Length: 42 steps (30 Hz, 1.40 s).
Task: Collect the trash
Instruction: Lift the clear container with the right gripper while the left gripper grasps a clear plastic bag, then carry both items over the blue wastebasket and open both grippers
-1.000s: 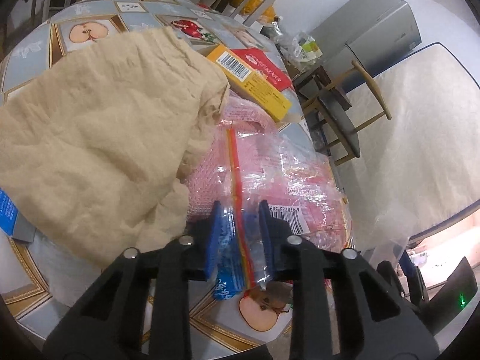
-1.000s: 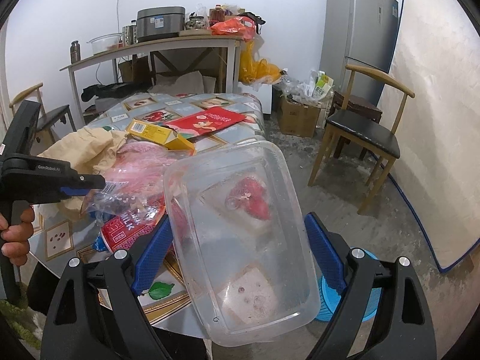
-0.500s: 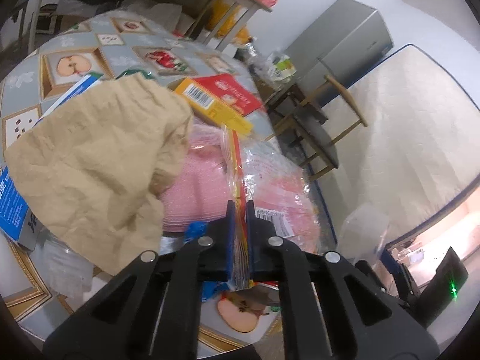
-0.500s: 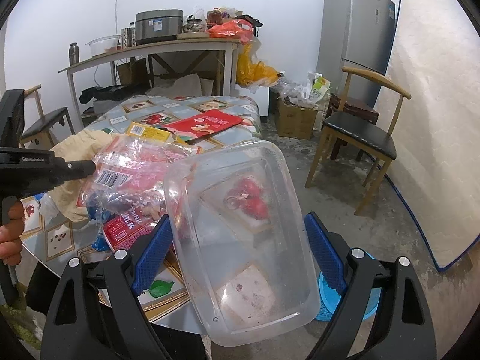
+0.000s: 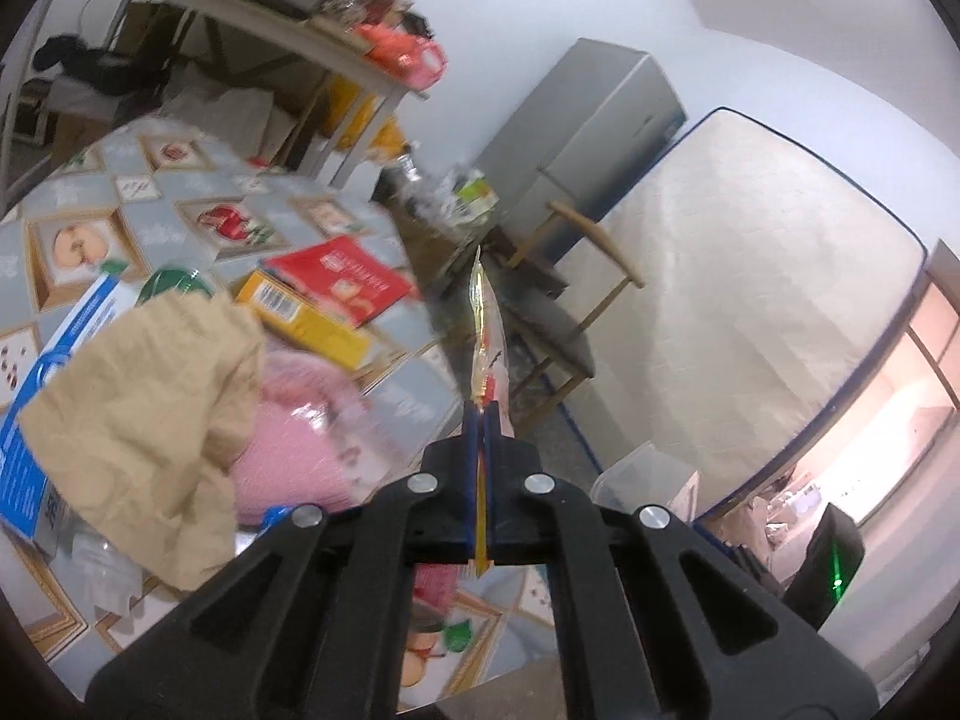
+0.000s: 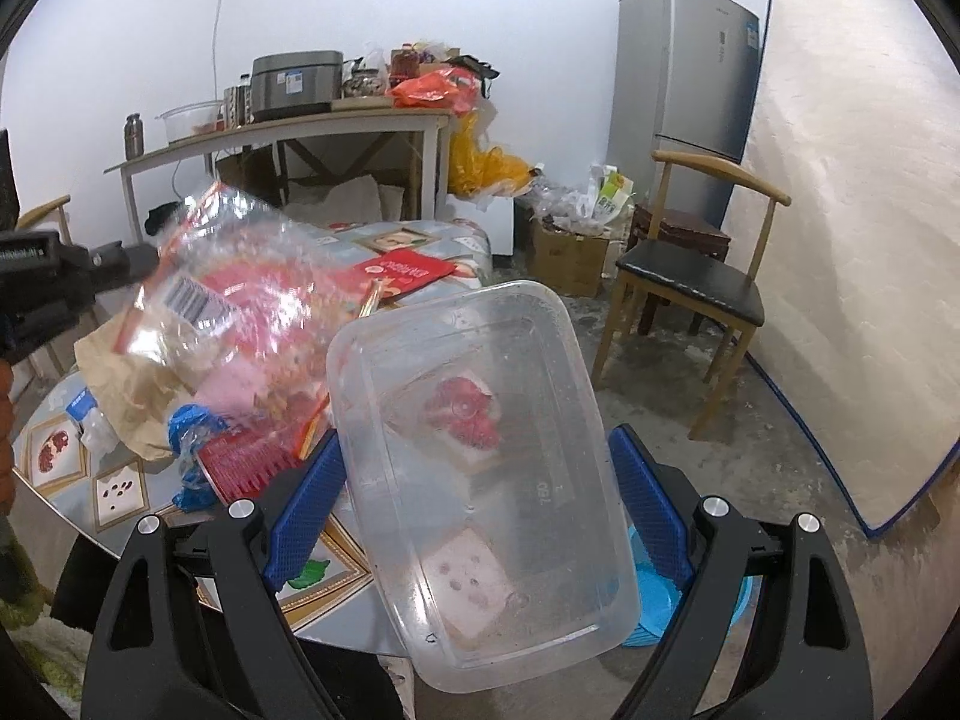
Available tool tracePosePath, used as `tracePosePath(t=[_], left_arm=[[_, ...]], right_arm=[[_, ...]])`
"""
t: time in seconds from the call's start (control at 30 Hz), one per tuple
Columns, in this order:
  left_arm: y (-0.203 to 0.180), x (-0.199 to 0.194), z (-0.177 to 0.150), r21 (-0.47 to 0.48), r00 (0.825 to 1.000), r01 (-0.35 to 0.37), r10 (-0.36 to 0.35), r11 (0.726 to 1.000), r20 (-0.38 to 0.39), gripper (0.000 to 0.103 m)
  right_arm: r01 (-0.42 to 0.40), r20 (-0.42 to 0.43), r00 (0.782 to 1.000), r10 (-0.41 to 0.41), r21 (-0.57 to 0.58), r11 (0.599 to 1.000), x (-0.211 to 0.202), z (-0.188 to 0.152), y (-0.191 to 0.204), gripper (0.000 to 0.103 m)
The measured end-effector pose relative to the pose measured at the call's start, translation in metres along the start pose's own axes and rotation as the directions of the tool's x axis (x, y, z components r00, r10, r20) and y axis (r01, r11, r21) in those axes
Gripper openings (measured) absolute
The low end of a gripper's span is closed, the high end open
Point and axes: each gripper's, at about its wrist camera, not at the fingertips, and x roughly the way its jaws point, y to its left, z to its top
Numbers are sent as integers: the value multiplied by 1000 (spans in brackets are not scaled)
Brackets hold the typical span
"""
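Two risks were noted: left gripper (image 5: 478, 420), jaws clamped on one edge of the plastic bag (image 6: 240, 294) lifted above the counter (image 6: 120, 498), could lose it by slipping; right gripper (image 6: 474, 480), jaws spread around the clear container (image 6: 480, 468), might tip it.

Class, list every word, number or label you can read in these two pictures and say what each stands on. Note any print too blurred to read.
"750": embossed on the clear plastic container, faint, a likely reading.
Barcode label on the clear plastic bag: digits blurred.
Red packet: print too small.
Blue box: white print blurred.
Yellow box: barcode, digits unreadable.
Fridge sticker: too small.
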Motion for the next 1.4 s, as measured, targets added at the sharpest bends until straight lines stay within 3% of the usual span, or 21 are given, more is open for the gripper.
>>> tracePosePath(t=[0.37,0.6,0.8,0.93,1.13,1.4], left_arm=[[-58,19,10,110,997,78,-79,991,6,0],[-93,64,2,152,993,103,-91,983,-81,0],[-124,118,-17,125,979,133,-112,983,-168,0],[-144,157,-45,154,975,118,-85,981,-204,0],[-145,215,-85,115,949,93,-54,989,-310,0],[-174,311,-131,170,914,39,33,985,-403,0]], right_arm=[[74,31,997,-77,89,993,-21,-10,-46,85],[174,4,984,-178,197,965,-30,-26,-102,85],[281,-83,960,-269,318,905,-25,-53,-169,85],[306,-160,952,-262,422,853,-17,-75,-213,85],[297,-226,953,-203,558,774,2,-109,-263,85],[299,-298,946,-130,644,704,74,-132,-321,85]])
